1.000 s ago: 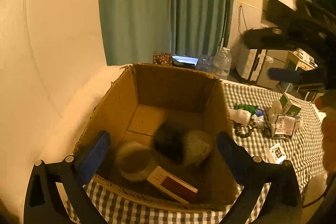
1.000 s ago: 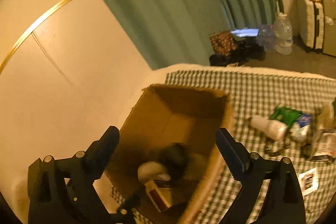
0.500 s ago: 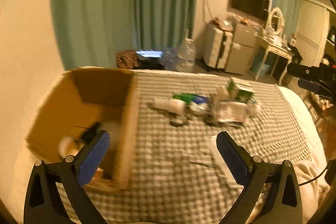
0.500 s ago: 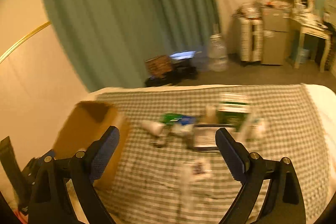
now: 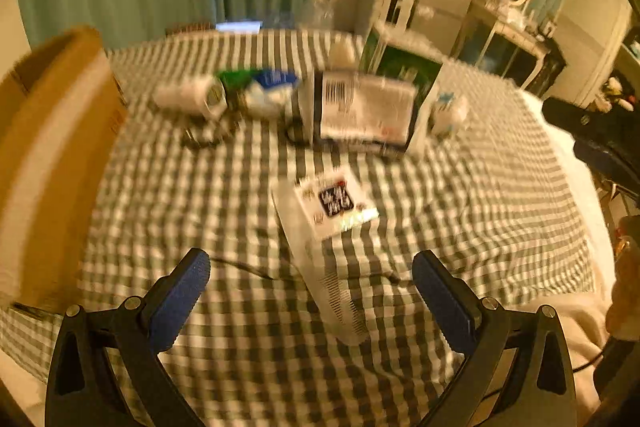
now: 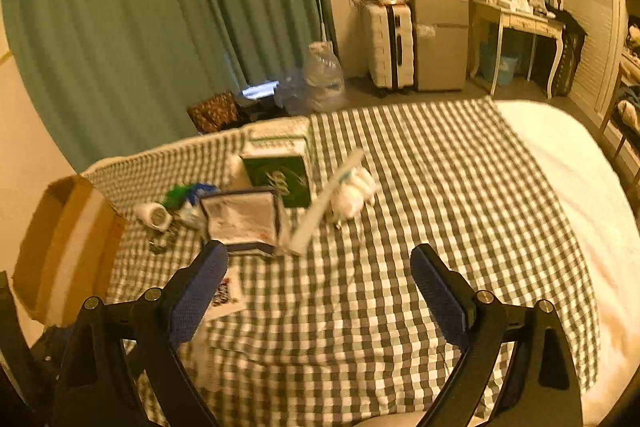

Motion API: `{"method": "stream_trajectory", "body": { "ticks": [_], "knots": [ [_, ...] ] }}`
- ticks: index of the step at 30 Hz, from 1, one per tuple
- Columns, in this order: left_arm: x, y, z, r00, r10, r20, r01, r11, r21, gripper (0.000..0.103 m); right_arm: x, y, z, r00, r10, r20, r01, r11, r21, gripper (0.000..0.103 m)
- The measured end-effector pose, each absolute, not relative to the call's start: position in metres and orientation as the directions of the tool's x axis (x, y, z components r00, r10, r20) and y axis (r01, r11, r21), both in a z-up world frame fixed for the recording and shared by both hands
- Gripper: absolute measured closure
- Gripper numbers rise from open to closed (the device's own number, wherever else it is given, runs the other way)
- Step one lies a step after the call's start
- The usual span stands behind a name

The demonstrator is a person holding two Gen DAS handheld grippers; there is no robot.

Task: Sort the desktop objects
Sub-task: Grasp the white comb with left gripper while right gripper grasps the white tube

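Observation:
A cardboard box (image 5: 52,147) stands at the left on the checked cloth (image 5: 480,187); it also shows in the right wrist view (image 6: 68,243). Loose items lie beyond: a white bottle (image 5: 188,97), a green box (image 5: 404,71), a flat dark case (image 5: 364,111), and a clear printed packet (image 5: 328,203). My left gripper (image 5: 311,287) is open and empty, above the cloth just short of the packet. My right gripper (image 6: 319,279) is open and empty, right of the dark case (image 6: 244,219) and green box (image 6: 280,171).
A white bundle (image 6: 352,191) and a leaning white card (image 6: 320,211) lie mid-cloth. A thin cable (image 5: 248,269) crosses the cloth near my left fingers. Past the bed are curtains, a water bottle (image 6: 324,75), a suitcase (image 6: 390,43) and a small fridge (image 6: 438,35).
Both grippers have swung right, away from the cardboard box, and now face the loose items on the cloth. Both stay open and empty.

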State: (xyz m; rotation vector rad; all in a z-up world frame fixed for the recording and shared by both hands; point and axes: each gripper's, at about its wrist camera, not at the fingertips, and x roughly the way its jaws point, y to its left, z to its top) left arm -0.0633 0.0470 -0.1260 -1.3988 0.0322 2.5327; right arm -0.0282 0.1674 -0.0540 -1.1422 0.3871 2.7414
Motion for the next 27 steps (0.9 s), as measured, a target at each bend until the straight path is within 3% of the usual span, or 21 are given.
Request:
{"method": "stream_trajectory", "body": {
  "ticks": [6,10,16,19,22,24,27],
  "knots": [
    [-0.075,0.055,-0.181,-0.429,0.154,-0.890,-0.186,-0.979,-0.080,0.000,-0.058,0.176,-0.094,-0.667,0.018,-0.745,-0.232,-0.955,0.185,0.014],
    [-0.079,0.052,-0.206,-0.388,0.137,-0.911,-0.166,-0.983,-0.078,0.000,-0.085,0.180,-0.123,-0.640,-0.024,-0.768,-0.228,-0.949,0.220,0.027],
    [-0.069,0.056,-0.209,-0.476,0.108,-0.873,-0.193,-0.981,-0.016,0.002,-0.131,0.176,-0.160,-0.564,-0.042,-0.825,-0.230,-0.951,0.206,0.042],
    [-0.059,0.056,-0.206,-0.504,0.124,-0.855,-0.208,-0.978,-0.019,0.014,-0.148,0.170,-0.173,-0.538,-0.044,-0.842,-0.226,-0.955,0.194,0.044],
    [-0.052,0.054,-0.200,-0.515,0.148,-0.844,-0.224,-0.974,-0.034,0.035,-0.158,0.162,-0.181,-0.538,-0.045,-0.842,-0.193,-0.966,0.174,0.044],
    [-0.049,0.048,-0.197,-0.519,0.158,-0.840,-0.213,-0.976,-0.053,0.055,-0.158,0.157,-0.185,-0.536,-0.011,-0.844,-0.177,-0.976,0.125,0.047],
    [-0.047,0.031,-0.193,-0.514,0.178,-0.839,-0.175,-0.979,-0.101,0.076,-0.150,0.155,-0.180,-0.546,-0.013,-0.838,-0.152,-0.982,0.114,0.074]
  ]
}}
